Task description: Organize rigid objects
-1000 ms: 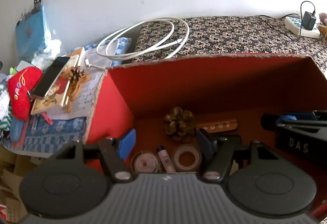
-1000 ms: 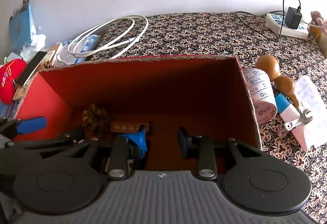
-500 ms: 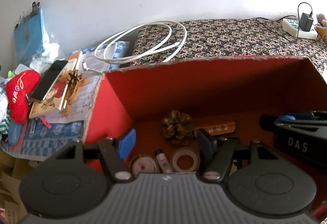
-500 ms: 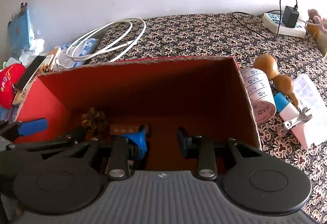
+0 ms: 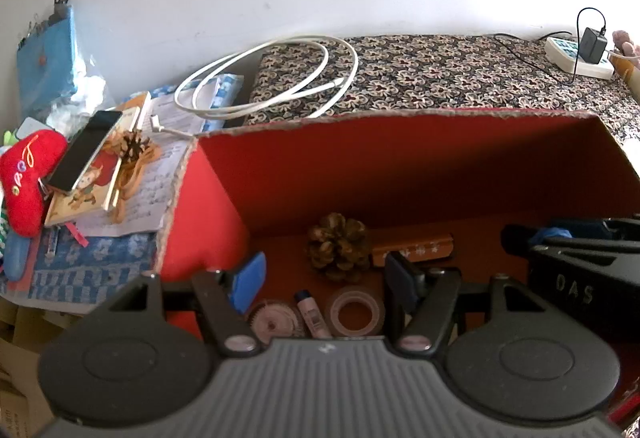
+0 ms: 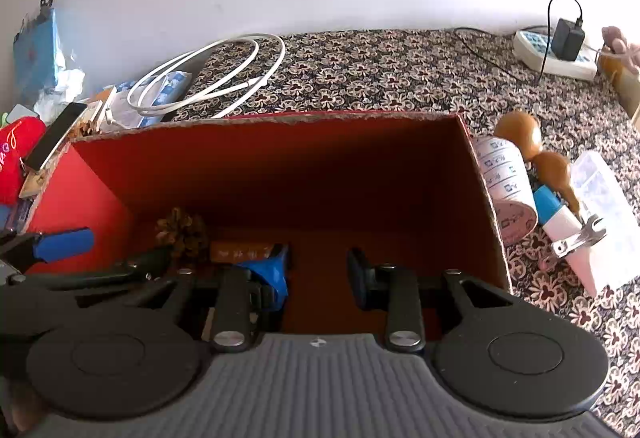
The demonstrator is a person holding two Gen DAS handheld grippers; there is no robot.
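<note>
Left wrist view: the left gripper (image 5: 322,272) hovers wide-jawed and empty over the red cardboard box (image 5: 400,142), above a brown pine cone (image 5: 339,246) and clear tape roll (image 5: 355,309).

Right wrist view: the right gripper (image 6: 318,270), jaws apart and empty, should probably lift clear of the box wall toward the brown wooden gourd (image 6: 532,150) lying outside.

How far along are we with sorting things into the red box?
Done: pinecone, tape roll and small tube lie in the red box. In hand: nothing, both tools open over it. Left: gourd, label roll and wrench outside its right wall.
</note>
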